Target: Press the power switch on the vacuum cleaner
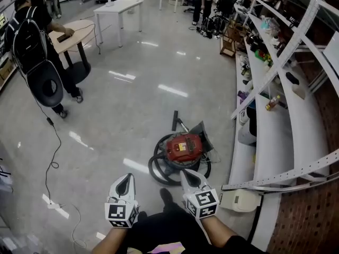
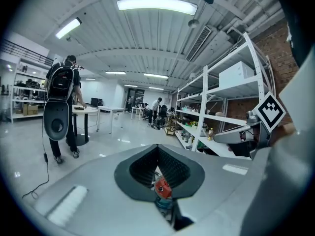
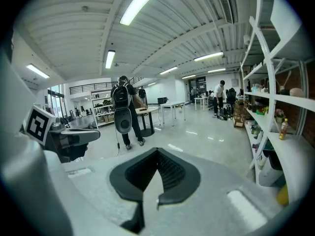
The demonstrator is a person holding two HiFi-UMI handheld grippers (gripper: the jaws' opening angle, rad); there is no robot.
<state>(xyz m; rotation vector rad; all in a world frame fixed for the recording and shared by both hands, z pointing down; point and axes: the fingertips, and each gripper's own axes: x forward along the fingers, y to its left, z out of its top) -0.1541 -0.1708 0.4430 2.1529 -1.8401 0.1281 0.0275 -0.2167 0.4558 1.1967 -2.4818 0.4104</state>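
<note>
- Big open workshop: shiny grey floor [image 1: 132, 105], long shelves [image 1: 270, 136] down your right, white tables [image 1: 119, 7] at the far end.
- Someone with a backpack [image 1: 29, 38] stands off to your left at a round table [image 1: 74, 33], and a cable [image 1: 53, 152] trails across the floor near them.
- The vacuum [image 1: 184, 147] is on the floor right in front of you, close to the shelves. It's red-topped, with its black hose [image 1: 156, 168] coiled around the base.
- Your left gripper [image 1: 128, 176] is up in the air, short of the vacuum and a bit to its left. It's clenched with the tips together and nothing in it. In its own view you can just spot the red body through the little gap between the pads.
- Your right gripper [image 1: 185, 173] is clenched too and empty. In the head view its tip sits just at the near edge of the hose coil, but I can't tell if it's actually touching.
</note>
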